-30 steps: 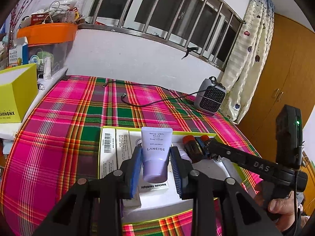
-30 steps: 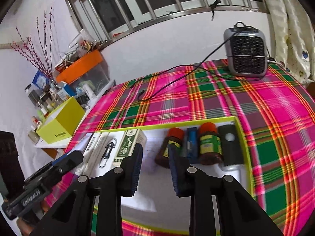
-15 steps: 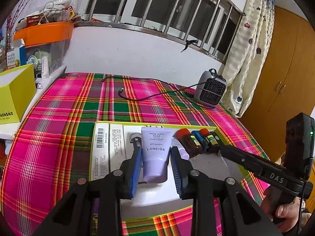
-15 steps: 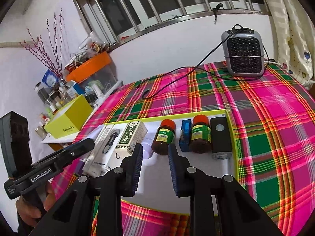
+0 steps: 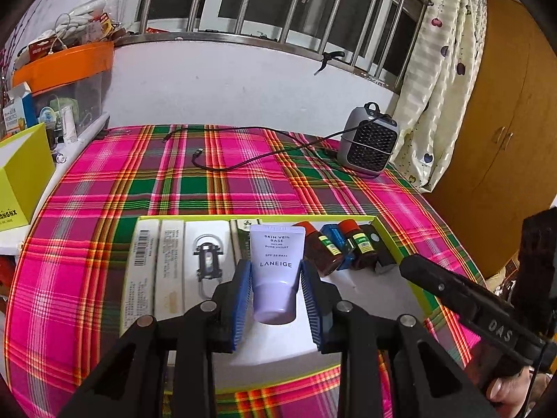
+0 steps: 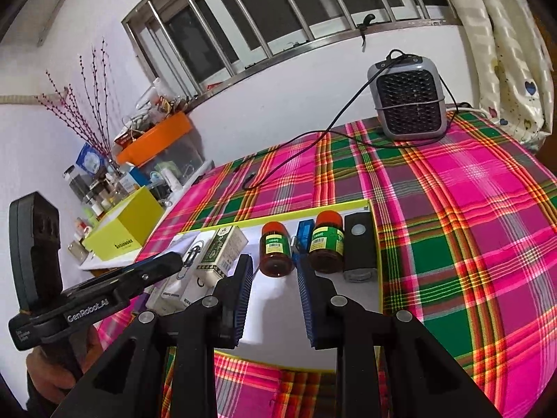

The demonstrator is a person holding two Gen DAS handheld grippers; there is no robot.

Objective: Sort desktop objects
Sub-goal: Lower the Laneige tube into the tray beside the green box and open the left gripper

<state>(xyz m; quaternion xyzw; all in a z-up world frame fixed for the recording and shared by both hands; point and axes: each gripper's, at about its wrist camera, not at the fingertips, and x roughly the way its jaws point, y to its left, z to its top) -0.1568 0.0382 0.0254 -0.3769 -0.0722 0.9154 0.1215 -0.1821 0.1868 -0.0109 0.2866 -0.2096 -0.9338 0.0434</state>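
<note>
Most of the sorting looked done: boxes (image 5: 153, 264), two red-capped bottles (image 6: 275, 252) and a black case (image 6: 360, 247) lined up inside the yellow-rimmed tray (image 5: 423, 299), lavender tube (image 5: 276, 275) clamped in left tongs (image 5: 275, 299) above it, unplaced, right tongs (image 6: 275, 299) narrowly parted, empty.

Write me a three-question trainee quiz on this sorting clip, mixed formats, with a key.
1. True or false: the left gripper is shut on a lilac tube.
2. Multiple choice: in the tray, what lies between the two red-capped bottles? A) a blue box B) a spoon C) a banana
3. Fill in: the right gripper has ____ between its fingers.

Key: 1 true; 2 A, the blue box; 3 nothing, it hangs over the tray's bare white floor.
</note>
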